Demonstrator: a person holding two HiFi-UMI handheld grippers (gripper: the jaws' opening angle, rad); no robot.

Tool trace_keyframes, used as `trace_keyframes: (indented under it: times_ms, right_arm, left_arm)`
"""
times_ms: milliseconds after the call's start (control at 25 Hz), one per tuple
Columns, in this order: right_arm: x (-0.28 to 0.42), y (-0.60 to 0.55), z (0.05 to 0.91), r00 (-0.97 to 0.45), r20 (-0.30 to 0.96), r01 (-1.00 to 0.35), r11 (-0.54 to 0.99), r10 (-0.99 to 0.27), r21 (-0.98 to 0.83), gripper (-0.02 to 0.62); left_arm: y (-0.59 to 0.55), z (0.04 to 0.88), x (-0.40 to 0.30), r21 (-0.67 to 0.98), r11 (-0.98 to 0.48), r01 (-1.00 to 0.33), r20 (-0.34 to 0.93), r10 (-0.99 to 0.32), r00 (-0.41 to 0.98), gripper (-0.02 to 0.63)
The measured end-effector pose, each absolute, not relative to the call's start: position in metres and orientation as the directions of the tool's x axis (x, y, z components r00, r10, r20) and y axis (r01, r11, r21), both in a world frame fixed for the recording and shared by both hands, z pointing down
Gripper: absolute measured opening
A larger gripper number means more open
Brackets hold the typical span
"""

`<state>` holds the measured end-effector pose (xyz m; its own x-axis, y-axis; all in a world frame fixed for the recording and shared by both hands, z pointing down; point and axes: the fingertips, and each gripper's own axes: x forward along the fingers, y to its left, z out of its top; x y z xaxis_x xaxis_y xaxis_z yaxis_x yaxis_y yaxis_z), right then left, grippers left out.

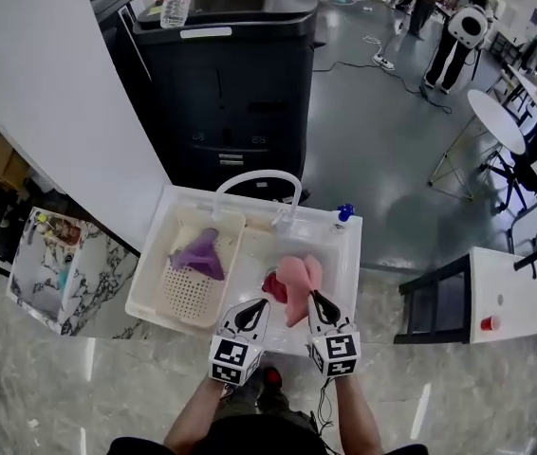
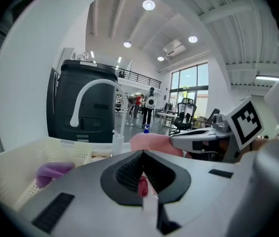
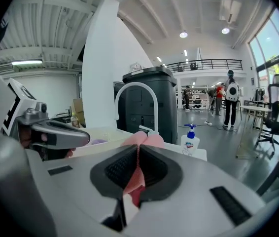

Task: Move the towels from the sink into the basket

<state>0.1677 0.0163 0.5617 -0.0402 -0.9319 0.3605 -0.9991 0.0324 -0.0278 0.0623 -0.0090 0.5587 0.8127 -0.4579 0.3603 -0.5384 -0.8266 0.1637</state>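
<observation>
Head view first: looks about a third done. Can see a purple towel [image 1: 199, 254] already lying in the basket [image 1: 159, 292]. Got the right gripper [image 1: 314, 298] clamped shut on the pink towel [image 1: 297, 278] just right of the basket, over the sink [image 1: 349, 254]. Left gripper [image 1: 260, 304] pinched shut on the red towel [image 1: 274, 286], nearer the basket. Need to carry both across.

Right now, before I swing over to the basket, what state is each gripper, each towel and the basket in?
left gripper, fingers shut on the red towel.
right gripper, fingers shut on the pink towel.
pink towel, hanging from the fingers over the sink.
red towel, held up beside the pink towel.
purple towel, lying in the basket.
basket, sitting in the sink's left side.
</observation>
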Motion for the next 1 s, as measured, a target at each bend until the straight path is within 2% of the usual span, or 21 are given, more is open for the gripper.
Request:
trace_keyframes:
  times_ms: [440, 1000]
  right_arm:
    - [0.123, -0.001, 0.505, -0.144, 0.238, -0.99, 0.143, -0.961, -0.022, 0.038]
    - [0.03, -0.066, 0.467, -0.355, 0.135, -0.934, 0.356, -0.925, -0.014, 0.037]
  left_arm:
    - [-0.017, 0.51, 0.008, 0.108, -0.763, -0.637, 0.282, -0.591, 0.756, 0.003]
    - [-0.042, 0.495, -0.095, 0.076, -0.585, -0.807, 0.251, -0.772, 0.583, 0.003]
